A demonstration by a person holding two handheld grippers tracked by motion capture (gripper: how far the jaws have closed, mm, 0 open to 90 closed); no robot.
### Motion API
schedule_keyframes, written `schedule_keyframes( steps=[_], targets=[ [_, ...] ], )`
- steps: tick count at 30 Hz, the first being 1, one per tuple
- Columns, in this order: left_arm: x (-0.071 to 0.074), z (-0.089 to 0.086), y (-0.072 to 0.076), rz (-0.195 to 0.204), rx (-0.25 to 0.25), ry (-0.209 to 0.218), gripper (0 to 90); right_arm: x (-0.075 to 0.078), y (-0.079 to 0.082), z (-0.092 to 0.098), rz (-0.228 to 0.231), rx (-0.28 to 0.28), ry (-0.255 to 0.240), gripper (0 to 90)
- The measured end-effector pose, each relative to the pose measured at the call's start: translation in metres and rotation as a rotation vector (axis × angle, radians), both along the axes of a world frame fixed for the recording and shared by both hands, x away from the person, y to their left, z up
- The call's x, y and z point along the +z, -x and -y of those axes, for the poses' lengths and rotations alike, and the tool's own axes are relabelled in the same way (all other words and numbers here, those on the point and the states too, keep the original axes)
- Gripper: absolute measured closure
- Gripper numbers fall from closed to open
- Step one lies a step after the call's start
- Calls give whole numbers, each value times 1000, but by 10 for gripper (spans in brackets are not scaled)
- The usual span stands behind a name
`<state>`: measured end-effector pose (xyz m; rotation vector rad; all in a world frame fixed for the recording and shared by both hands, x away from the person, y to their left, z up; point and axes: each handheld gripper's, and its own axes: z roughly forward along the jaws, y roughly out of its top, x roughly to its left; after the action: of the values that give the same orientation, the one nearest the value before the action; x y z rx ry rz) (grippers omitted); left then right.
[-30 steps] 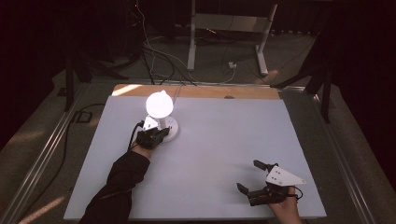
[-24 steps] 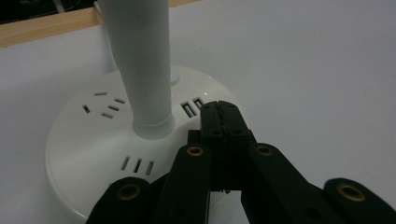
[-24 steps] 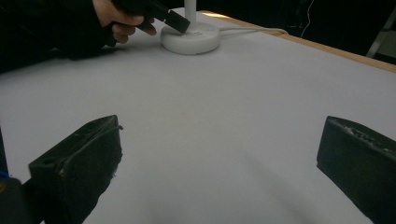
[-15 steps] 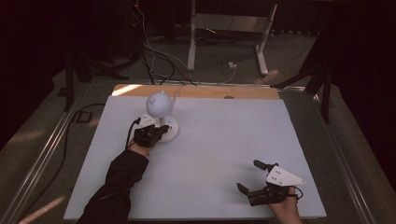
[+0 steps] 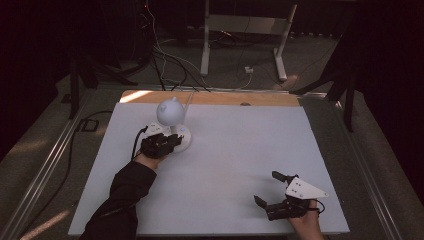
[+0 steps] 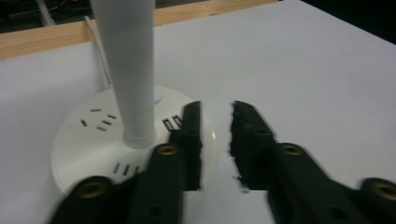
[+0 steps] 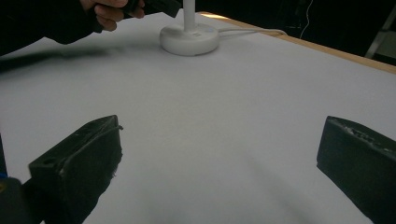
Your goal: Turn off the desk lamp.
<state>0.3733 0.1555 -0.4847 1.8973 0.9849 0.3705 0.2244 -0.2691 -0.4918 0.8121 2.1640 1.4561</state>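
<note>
A white desk lamp stands at the table's back left, with a globe head (image 5: 169, 111), a slim stem (image 6: 128, 70) and a round base (image 5: 183, 143) that carries socket slots and a small blue light (image 6: 154, 96). My left gripper (image 5: 172, 141) hovers at the near rim of the base (image 6: 93, 135). Its jaws have just been opening and now stand a narrow gap apart (image 6: 215, 112) with nothing between them. My right gripper (image 5: 266, 187) rests near the front right edge, wide open (image 7: 222, 140) over bare table, facing the lamp base (image 7: 189, 39).
The white tabletop (image 5: 225, 150) ends in a wooden strip (image 5: 215, 98) at the back. The lamp's white cable (image 7: 252, 31) runs off that back edge. Metal rails and a stand's legs lie on the floor beyond.
The lamp's globe glowed bright a second ago and is now dim. My left gripper has lifted slightly off the base and its jaws have parted. The right gripper has stayed put.
</note>
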Motion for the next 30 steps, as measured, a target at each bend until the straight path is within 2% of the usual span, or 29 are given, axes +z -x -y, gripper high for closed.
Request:
schedule_keyframes(
  steps=[6,8,11,15,17,19,24,28,30],
  targets=[
    [3,4,8,-23,-21,-19,561,0,0,0,0,2,-2,0],
    [3,5,10,-34,-19,-32,477,1,0,0,1,1,-3,0],
    [5,4,13,-50,-19,-14,424,1,0,0,1,3,-3,0],
    [6,3,17,-67,-26,-15,356,0,-1,0,0,4,-4,0],
    [7,4,19,-78,-23,-23,256,0,-1,0,0,5,-4,0],
    [8,3,21,-83,-25,-17,197,0,-1,0,-2,4,-5,0],
    [11,1,26,-85,-31,-13,133,0,-1,0,-1,5,-3,0],
    [12,-3,30,-108,-70,17,56,0,-1,0,-3,4,-3,0],
    [14,-5,33,-106,-84,28,20,0,-1,0,-3,4,-4,0]
  ],
)
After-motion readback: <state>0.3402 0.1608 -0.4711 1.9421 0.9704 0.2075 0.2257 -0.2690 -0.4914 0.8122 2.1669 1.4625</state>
